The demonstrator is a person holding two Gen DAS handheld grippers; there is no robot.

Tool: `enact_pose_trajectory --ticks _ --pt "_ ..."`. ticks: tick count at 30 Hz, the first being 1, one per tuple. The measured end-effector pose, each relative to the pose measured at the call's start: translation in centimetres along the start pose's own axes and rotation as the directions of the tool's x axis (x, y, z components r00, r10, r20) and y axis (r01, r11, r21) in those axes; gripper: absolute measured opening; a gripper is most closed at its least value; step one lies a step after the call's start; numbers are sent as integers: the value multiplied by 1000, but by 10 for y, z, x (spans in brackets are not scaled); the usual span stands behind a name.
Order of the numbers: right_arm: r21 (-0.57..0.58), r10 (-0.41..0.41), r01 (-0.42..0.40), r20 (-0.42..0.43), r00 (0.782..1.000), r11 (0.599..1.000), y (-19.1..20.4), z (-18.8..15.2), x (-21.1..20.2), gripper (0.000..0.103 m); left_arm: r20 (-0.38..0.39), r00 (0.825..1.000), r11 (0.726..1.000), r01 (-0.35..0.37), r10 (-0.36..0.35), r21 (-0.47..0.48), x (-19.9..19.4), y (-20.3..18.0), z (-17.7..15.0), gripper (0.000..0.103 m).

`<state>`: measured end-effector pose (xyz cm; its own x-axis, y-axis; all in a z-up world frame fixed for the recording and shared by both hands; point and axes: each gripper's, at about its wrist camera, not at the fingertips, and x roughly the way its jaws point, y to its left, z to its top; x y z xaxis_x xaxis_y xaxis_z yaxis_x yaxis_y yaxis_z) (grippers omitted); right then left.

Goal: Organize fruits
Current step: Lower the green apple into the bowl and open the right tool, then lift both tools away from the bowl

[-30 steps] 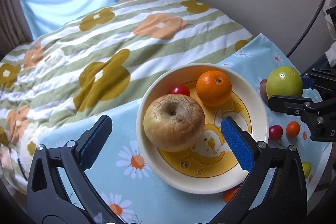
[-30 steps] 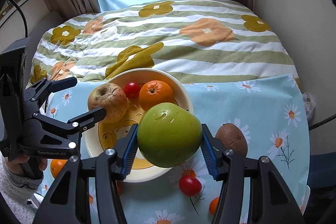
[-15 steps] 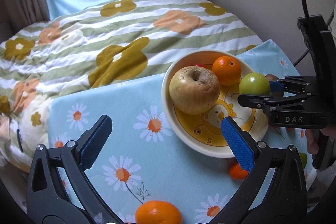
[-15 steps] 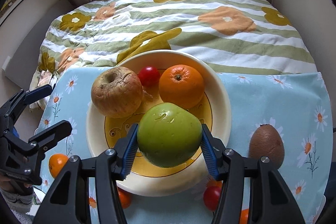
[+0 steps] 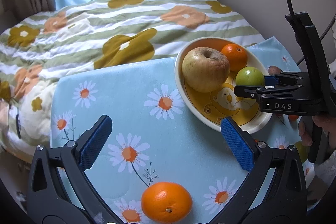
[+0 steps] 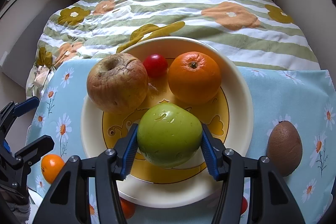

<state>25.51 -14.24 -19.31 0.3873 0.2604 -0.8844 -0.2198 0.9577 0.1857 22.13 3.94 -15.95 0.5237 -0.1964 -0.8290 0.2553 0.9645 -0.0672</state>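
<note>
Right wrist view, from left to right: the left gripper (image 6: pixel 27 121) stood at the edge with its jaws spread on nothing, and a small orange (image 6: pixel 52 165) lay on the daisy cloth (image 6: pixel 283 96) just beside it. Next came the plate (image 6: pixel 241 85), cream-rimmed with a yellow cartoon centre, holding a wrinkled brownish apple (image 6: pixel 117 83) with its stem hollow turned up, a red cherry tomato (image 6: pixel 155 65) and an orange (image 6: pixel 194 77). The right gripper (image 6: pixel 169 147) pinched a green apple (image 6: pixel 169 135) over the plate's near half, blue pads pressed to its two sides. That apple was smooth, glossy and dented on top; it looked roughly round, so no long axis could be told. A brown kiwi (image 6: pixel 284 147) lay on the cloth right of the plate, its narrower end pointing up in the view.
</note>
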Motion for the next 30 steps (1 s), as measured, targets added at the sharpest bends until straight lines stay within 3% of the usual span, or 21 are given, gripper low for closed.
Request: enact_pose_trajectory --ticks 4,6,7,10,13,23,30 --pt "10 -9 9 4 1000 1000 0 -1 0 54 3 1000 1000 4 -4 -1 -3 0 -1 103" --pt "24 10 -10 38 999 1000 -1 -1 -7 72 6 1000 1000 8 -8 -4 -7 1 -2 103" --pt "25 12 -13 57 998 1000 -1 -1 -12 87 8 1000 1000 11 -11 -4 -8 2 -2 103" --pt "34 16 -20 109 994 999 1 0 -25 90 16 1000 1000 12 -12 1 -15 1 -3 103" --pt "29 10 -14 147 989 999 3 1 -38 103 30 1000 1000 6 -6 10 -23 0 -2 103" --pt "16 -67 65 191 979 998 3 1 -95 103 85 996 999 4 -7 34 -60 -7 13 103" --pt "51 -130 121 211 969 991 -13 -12 -139 103 107 993 995 34 -44 92 -80 -33 22 103"
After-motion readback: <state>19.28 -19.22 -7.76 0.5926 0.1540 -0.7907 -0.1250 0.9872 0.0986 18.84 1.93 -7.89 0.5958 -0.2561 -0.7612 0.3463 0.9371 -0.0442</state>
